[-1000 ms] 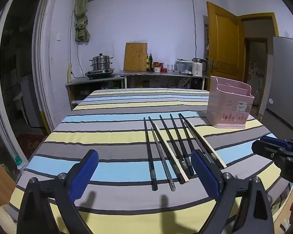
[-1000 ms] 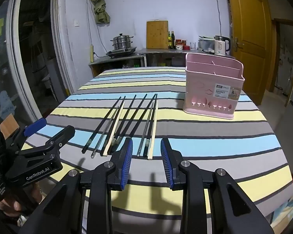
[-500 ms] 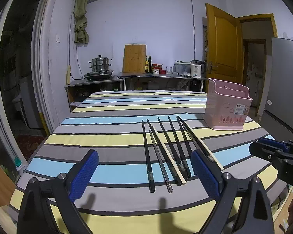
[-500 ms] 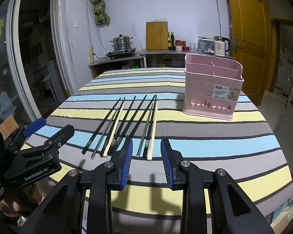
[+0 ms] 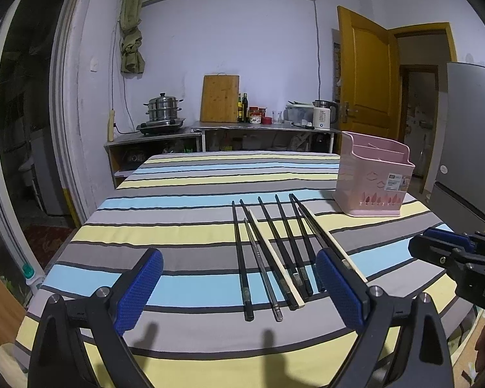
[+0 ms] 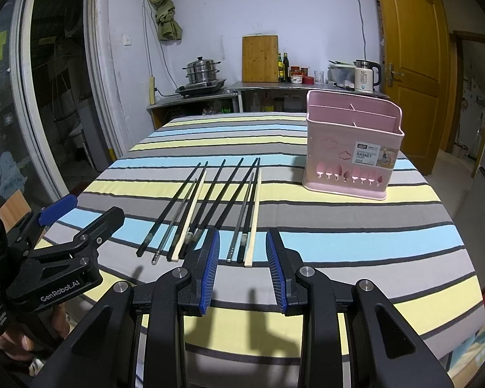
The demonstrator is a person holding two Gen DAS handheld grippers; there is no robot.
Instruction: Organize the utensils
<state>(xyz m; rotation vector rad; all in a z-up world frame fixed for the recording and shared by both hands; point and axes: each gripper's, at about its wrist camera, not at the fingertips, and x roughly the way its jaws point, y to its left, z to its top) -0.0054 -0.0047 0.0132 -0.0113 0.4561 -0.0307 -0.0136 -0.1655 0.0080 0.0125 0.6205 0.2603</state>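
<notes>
While the striped cloth [image 6: 339, 223] covered the whole counter [image 5: 190, 242], little else stood on it — a pink utensil basket [image 6: 349, 158] sat upright toward the far right, divided into compartments and showing nothing inside them. Well behind, a side bench along the wall carried a steel steamer pot [image 5: 162, 109], a wooden cutting board [image 5: 220, 98], bottles and a white kettle [image 6: 365, 79].

Near the front edge lay the chopsticks [image 6: 210, 207] in a loose row, mostly black with two pale ones and a couple of metal ones, all pointing away toward the wall, well apart from the basket.

The left claw [image 5: 239, 286] hung above the near edge with its blue pads spread wide, gripping nothing. The right claw [image 6: 241, 271] hovered just short of the rightmost chopstick ends — its pads narrowly apart and likewise empty.
</notes>
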